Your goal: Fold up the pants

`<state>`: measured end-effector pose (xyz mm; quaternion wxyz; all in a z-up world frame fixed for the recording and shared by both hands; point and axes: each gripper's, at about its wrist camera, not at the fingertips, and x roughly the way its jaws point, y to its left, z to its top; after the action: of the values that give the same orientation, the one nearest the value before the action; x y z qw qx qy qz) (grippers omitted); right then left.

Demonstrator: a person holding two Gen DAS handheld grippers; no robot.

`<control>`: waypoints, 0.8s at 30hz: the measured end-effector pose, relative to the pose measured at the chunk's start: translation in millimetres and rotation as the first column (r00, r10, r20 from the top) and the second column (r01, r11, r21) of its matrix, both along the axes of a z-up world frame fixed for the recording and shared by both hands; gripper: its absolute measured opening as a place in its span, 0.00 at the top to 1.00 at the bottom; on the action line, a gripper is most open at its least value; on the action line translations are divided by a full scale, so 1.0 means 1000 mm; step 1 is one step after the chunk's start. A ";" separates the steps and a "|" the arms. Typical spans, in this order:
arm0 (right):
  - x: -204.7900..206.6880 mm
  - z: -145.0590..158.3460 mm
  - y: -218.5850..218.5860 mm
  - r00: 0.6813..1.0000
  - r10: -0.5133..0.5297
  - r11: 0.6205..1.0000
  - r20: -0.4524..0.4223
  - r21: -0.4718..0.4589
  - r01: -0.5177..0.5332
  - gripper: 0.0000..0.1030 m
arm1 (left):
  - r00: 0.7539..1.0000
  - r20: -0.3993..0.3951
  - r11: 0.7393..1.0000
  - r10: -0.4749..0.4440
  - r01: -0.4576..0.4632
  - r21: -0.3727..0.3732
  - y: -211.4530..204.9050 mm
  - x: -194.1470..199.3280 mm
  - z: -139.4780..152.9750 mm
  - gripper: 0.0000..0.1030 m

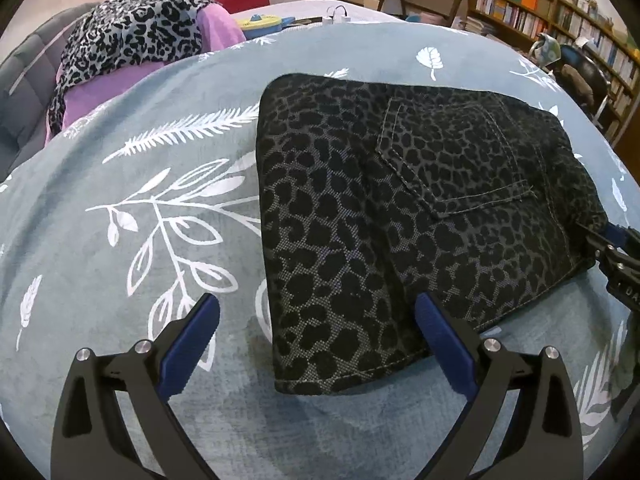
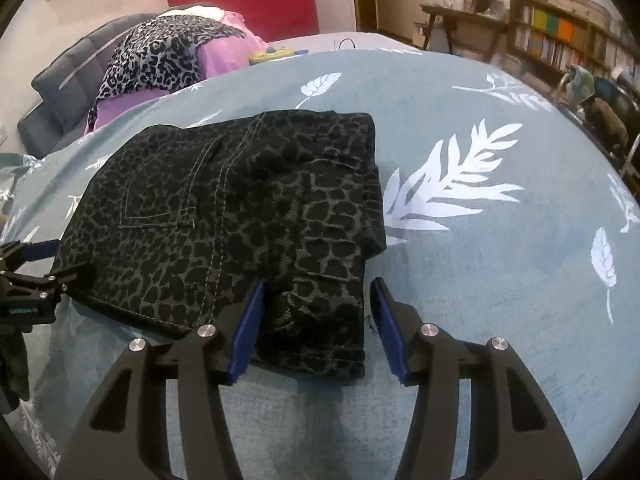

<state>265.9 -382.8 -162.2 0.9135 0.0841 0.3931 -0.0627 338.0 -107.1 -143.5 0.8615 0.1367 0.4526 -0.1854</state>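
Dark leopard-print pants (image 1: 400,208) lie folded into a compact block, back pocket up, on a grey-blue blanket (image 1: 132,240) with white leaf prints. My left gripper (image 1: 316,340) is open at the block's near left corner; its right finger (image 1: 440,336) is over the cloth and its left finger is over the blanket. In the right wrist view, the pants (image 2: 248,208) have their near right corner between the pads of my right gripper (image 2: 318,328). Its jaws stand apart and the cloth lies flat, not pinched. Each gripper shows at the edge of the other's view: right gripper (image 1: 616,256), left gripper (image 2: 36,268).
A leopard-print scarf over purple cloth (image 1: 132,36) is heaped at the back left, beside a grey quilted cushion (image 1: 24,92). A yellow toy (image 1: 260,24) lies at the far edge. Bookshelves (image 1: 540,12) and a chair (image 1: 580,76) stand to the right.
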 end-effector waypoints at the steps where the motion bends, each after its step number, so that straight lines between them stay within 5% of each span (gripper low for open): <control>1: 0.000 0.001 0.003 1.000 0.001 1.000 -0.004 -0.021 -0.002 0.48 | 1.000 0.006 1.000 0.002 -0.002 0.005 -0.001 -0.002 0.001 0.05; 6: -0.015 0.020 0.008 1.000 -0.023 1.000 0.020 -0.018 0.023 0.42 | 0.998 0.055 1.000 0.004 -0.006 0.030 -0.006 -0.026 0.015 0.06; 8: -0.027 0.032 0.013 0.999 -0.036 0.999 0.036 -0.014 0.037 0.25 | 0.997 0.083 0.999 0.005 -0.009 0.041 -0.007 -0.034 0.023 0.06; 14: -0.054 0.063 0.032 0.995 -0.027 0.999 0.095 -0.021 0.030 0.10 | 0.988 0.153 1.000 -0.017 0.014 0.024 -0.013 -0.060 0.048 0.06; 24: -0.075 0.100 0.051 0.981 -0.013 1.000 0.194 -0.012 0.015 0.03 | 0.947 0.315 0.998 -0.055 0.050 0.025 -0.024 -0.096 0.095 0.05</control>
<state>191.1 -332.1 -62.2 0.9476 0.0865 0.3010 -0.0632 242.4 -131.1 -48.1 0.9164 0.1838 0.3066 -0.1801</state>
